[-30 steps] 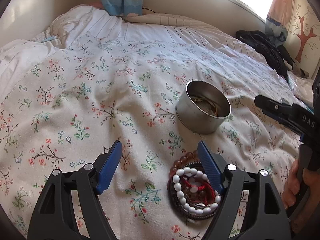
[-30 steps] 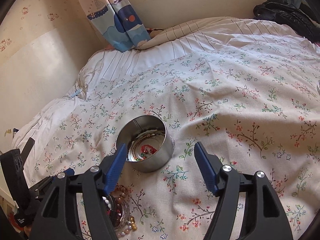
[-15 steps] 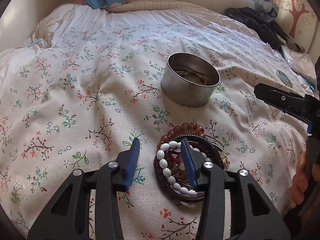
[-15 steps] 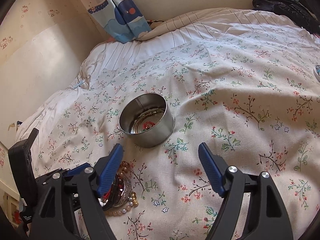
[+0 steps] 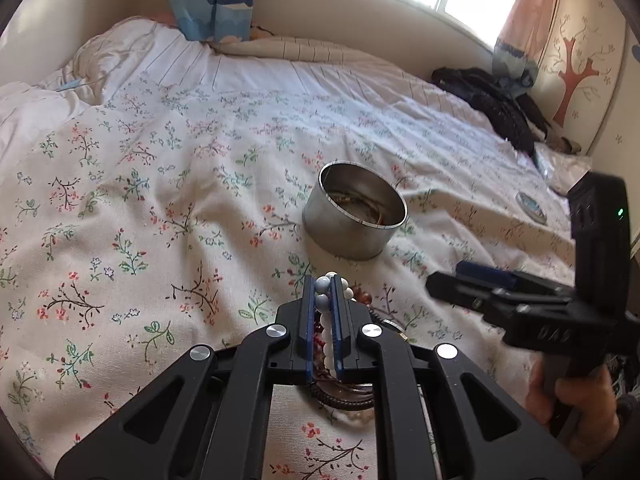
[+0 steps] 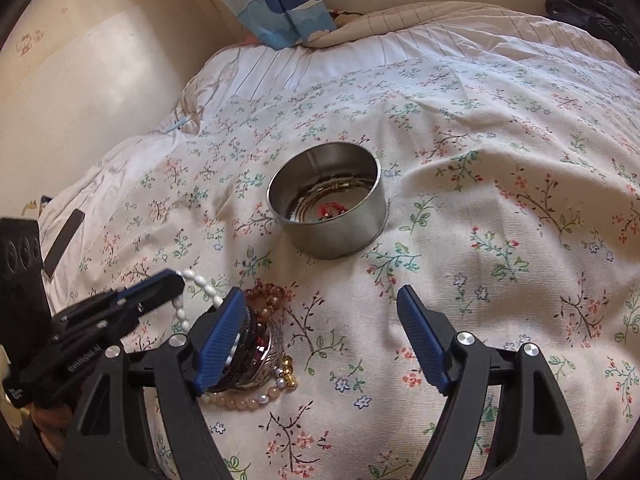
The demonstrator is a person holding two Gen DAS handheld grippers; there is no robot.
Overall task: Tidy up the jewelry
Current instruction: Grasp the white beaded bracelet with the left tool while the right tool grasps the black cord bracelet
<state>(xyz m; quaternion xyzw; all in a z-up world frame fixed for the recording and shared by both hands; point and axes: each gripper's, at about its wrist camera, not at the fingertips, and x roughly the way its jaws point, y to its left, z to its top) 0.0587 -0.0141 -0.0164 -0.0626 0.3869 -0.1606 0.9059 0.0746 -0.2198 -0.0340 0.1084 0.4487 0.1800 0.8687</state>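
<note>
The white bead bracelet [image 5: 325, 300], one of several bracelets piled at six o'clock of the single steel tin [image 5: 354, 216] on our floral bedspread [image 5: 140, 208], sits between our closing left gripper [image 5: 323, 286], while our right gripper [image 6: 320, 308], lettering unreadable, gapes wide, holding nothing.

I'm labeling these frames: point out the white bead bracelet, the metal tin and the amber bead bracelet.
white bead bracelet [image 5: 322, 285], left wrist view, a bead.
metal tin [image 6: 357, 227], right wrist view, outer wall.
amber bead bracelet [image 6: 267, 305], right wrist view, bead loop.
</note>
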